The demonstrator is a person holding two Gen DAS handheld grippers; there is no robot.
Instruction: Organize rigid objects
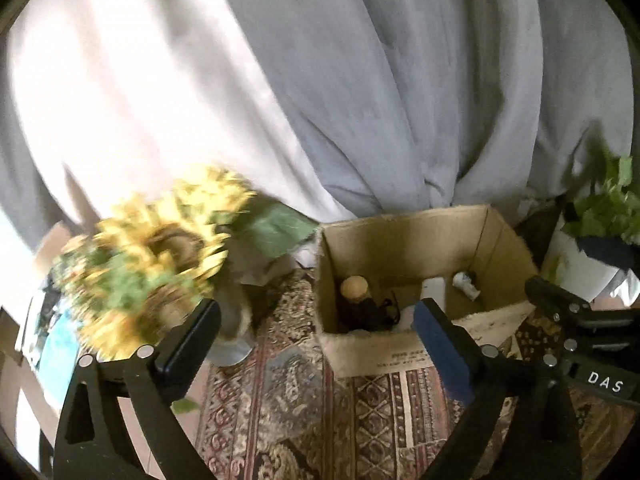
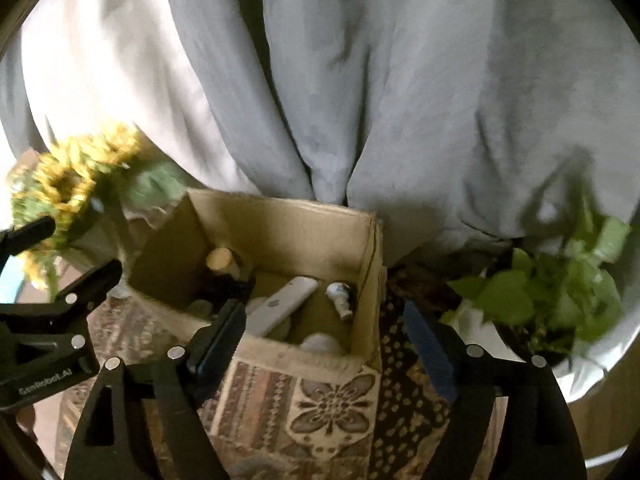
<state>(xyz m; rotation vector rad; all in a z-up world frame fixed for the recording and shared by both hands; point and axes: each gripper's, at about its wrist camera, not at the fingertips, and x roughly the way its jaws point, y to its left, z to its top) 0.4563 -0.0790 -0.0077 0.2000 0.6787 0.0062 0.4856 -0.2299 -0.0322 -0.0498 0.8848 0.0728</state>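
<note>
An open cardboard box (image 1: 404, 236) (image 2: 288, 220) stands on a patterned cloth. Inside lie a dark bottle with a cork top (image 1: 354, 288) (image 2: 220, 260), a white phone (image 2: 282, 306), a small white figurine (image 1: 466, 282) (image 2: 340, 300) and a pale round object (image 2: 322, 344). My left gripper (image 1: 316, 320) is open and empty, hovering just in front of the box's left side. My right gripper (image 2: 324, 320) is open and empty over the box's front edge. The right gripper also shows in the left wrist view (image 1: 576, 312), the left gripper in the right wrist view (image 2: 60, 252).
A sunflower bunch in a vase (image 1: 152, 248) (image 2: 68, 184) stands left of the box. A green potted plant (image 1: 604, 208) (image 2: 552, 292) in a white pot stands right. Grey curtain (image 1: 360, 80) hangs behind. The patterned cloth (image 1: 320, 408) covers the surface.
</note>
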